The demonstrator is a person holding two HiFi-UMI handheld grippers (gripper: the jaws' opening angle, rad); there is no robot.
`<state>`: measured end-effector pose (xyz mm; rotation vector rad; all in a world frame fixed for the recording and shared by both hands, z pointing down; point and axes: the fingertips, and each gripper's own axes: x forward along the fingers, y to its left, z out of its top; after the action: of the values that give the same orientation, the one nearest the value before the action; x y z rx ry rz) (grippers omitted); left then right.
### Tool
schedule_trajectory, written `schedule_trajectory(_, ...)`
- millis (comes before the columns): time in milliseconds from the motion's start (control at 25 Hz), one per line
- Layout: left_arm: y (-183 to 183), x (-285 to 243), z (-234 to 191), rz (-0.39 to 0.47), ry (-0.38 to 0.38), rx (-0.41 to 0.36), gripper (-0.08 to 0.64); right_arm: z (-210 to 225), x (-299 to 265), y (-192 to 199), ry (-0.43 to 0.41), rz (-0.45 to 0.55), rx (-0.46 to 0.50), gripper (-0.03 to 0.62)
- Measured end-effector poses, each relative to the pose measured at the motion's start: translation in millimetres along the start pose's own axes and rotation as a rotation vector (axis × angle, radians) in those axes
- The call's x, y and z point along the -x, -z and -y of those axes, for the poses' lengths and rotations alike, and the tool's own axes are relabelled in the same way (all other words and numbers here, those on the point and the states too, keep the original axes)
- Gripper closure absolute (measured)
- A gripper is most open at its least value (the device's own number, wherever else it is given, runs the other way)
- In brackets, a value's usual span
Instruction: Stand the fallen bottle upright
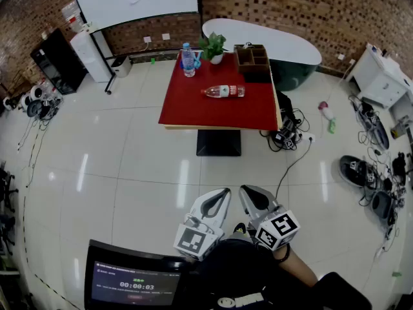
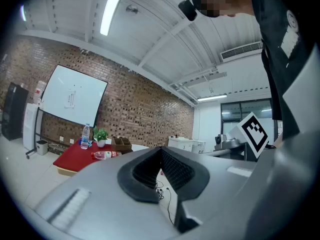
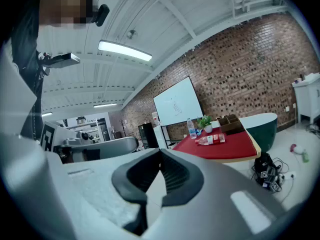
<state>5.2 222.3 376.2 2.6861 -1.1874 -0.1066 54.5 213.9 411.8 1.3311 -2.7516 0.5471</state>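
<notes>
screen (image 1: 134,284) | timer reads 00:00:03 | fallen bottle (image 1: 222,91) label: too small to read

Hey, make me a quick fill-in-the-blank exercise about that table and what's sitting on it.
1. The fallen bottle lies on a table with a ____ top.
2. Counting the upright bottle, the table holds ____ bottles.
3. Between the upright bottle and the wooden box stands a potted ____.
Missing words: red; two; plant.

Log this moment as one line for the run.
fallen bottle: lying on red table, untouched | left gripper: shut, empty | right gripper: shut, empty
</notes>
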Motion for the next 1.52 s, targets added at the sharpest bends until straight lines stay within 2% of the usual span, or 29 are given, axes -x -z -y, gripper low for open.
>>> schedule_trajectory(160, 7, -2, -18, -0.014, -0.055, -0.046, 0.552, 2, -15, 2, -0.043, -0.002, 0.0, 0.588)
schedule_trajectory(360, -3, 2, -35, 0.023, -0.062, -0.029, 0.552, 0, -26, 1, -0.014, 0.0, 0.013, 0.588)
schedule_trajectory(640, 5, 0, -65, -0.008, -0.08, -0.028, 0.554, 4, -42, -7, 0.025, 0.006, 0.07, 0.588)
schedule_trajectory(760, 7, -21, -81, -0.01, -0.099, -0.039, 0.553, 27, -57, -13, 0.03, 0.021, 0.071, 0.588)
schedule_trajectory(1040, 20, -108, -127, -0.046, -0.127, -0.057, 0.552, 115, -129, -28, 0.0, 0.026, 0.051, 0.588)
schedule_trajectory(1200, 2, -180, -154, -0.033, -0.132, -0.084, 0.552, 176, -176, -68, -0.057, 0.016, 0.062, 0.588)
schedule_trajectory(1440, -14, -253, -195, -0.056, -0.205, -0.12, 0.552, 231, -242, -93, -0.249, -0.124, 0.134, 0.577)
schedule_trajectory(1520, -15, -263, -210, -0.065, -0.235, -0.12, 0.553, 238, -268, -94, -0.3, -0.178, 0.196, 0.525)
